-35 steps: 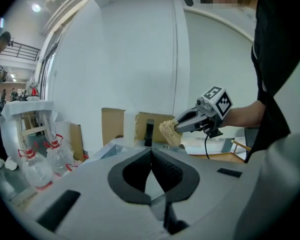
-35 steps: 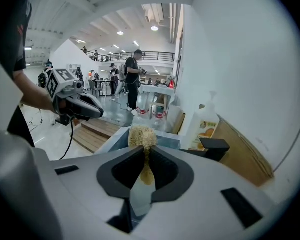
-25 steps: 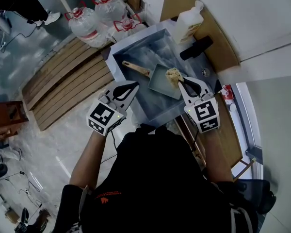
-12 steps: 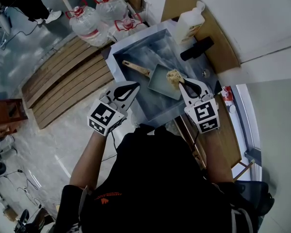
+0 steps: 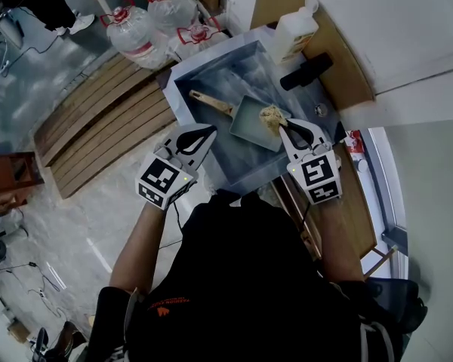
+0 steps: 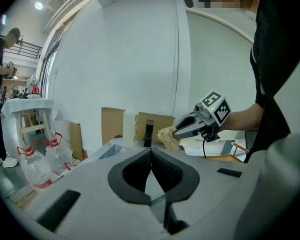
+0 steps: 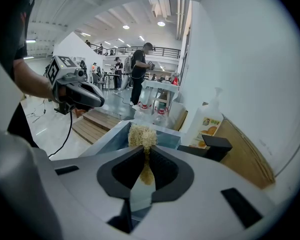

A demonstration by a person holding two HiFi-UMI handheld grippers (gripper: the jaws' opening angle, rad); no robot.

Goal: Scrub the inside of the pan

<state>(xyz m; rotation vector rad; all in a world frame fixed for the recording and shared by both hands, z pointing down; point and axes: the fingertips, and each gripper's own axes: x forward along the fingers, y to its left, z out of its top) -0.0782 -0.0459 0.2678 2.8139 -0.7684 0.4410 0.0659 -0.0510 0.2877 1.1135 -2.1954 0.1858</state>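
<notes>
Right gripper (image 7: 146,151): its jaws are squeezing a tan scrubber (image 7: 141,135), and the fluffy end is sticking out past the tips.
Scrubber: it is hanging over the side of the pan closest to the right gripper. I cannot tell if it is touching the pan.
Pan (image 5: 251,125): it is lying in the sink, just ahead of the right gripper's tips. Its wooden handle (image 5: 211,105) is pointing away toward the left gripper's side.
Left gripper (image 6: 151,152): its jaws are pressing together with nothing between them. It is hovering by the sink's near edge, apart from the pan and its handle.
Sink (image 5: 183,81): it is sitting in front of both grippers and holding the pan.
Tap (image 5: 306,72): it is black and is sticking out just past the right gripper's tips, a bit to their right.
Soap bottle (image 5: 294,29): it is standing farther off, beyond the tap.
Water jugs (image 5: 140,35): they are standing on the floor far ahead of the left gripper.
Wooden boards (image 5: 106,119): they are lying on the floor to the left of the left gripper.
</notes>
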